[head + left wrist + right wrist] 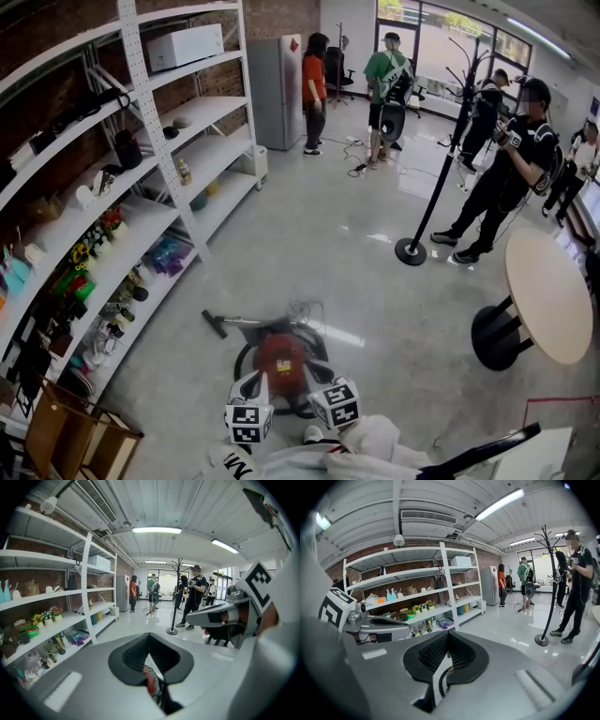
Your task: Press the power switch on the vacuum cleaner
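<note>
Left claw [151, 665], right claw [443, 667] both pressed together over red vacuum cleaner [281, 356].

Floor [375, 234]: polished grey and glossy, mirroring the ceiling lights. Vacuum cleaner [282, 358]: shiny red plastic shell with black trim. Shelving [142, 84]: white-painted perforated metal, set against a rough brick wall [281, 14]. Round table [553, 300]: matt pale wood-look top on a black base. Left hand-held gripper [150, 641] and right hand-held gripper [446, 639]: smooth matt grey plastic with black ribbed pads [429, 656].

vacuum cleaner [282, 359] — red, black | shelving [211, 105] — white | floor [356, 234] pale grey | table [548, 291] tan
</note>
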Motion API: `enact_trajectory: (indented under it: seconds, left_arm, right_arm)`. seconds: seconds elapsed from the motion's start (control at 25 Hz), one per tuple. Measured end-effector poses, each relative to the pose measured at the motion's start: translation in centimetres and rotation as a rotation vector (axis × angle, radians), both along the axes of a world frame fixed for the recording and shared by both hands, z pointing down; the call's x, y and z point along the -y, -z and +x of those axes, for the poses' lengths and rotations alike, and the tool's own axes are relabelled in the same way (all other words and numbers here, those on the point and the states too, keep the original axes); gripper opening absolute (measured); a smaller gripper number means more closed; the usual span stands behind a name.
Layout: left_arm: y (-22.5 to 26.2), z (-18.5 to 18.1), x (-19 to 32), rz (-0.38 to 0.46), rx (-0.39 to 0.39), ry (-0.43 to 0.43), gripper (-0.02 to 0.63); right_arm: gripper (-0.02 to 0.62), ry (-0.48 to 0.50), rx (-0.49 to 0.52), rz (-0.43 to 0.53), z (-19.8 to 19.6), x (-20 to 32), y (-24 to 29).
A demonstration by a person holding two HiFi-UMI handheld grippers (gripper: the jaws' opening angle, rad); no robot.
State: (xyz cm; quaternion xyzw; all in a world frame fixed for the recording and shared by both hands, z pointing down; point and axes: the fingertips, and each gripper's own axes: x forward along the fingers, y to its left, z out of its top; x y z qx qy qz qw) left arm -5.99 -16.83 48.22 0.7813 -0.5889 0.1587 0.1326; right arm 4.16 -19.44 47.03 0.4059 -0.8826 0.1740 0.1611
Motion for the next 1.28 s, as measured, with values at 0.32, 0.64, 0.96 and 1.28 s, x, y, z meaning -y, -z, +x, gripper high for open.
enact_trajectory:
  seconds: [0.32,0.64,0.96,1.28]
  left_arm:
    - [0.1,-3.3,-3.4,0.004,-0.039,0.004,0.0]
    - [0.8,-3.6,-6.4,0.036,-0.061,-0.07,0.0]
    - [0.4,-5.1,-10.9,0.038,-0.064,-0.108,0.0]
    - [0.0,-7.1,-15.5,0.033,-0.058,-0.12,0.0]
  right_arm:
    - [0.0,-0.012,-0.017,0.003,-2.8,-4.1,0.1]
    - [0.0,-0.075,-0.03,0.02,-3.5,-8.1,0.7]
    - [0.0,-0.129,-0.035,0.02,-4.6,-12.9,0.3]
    - [0.0,-0.162,-0.029,0.027,-6.2,-17.4,0.0]
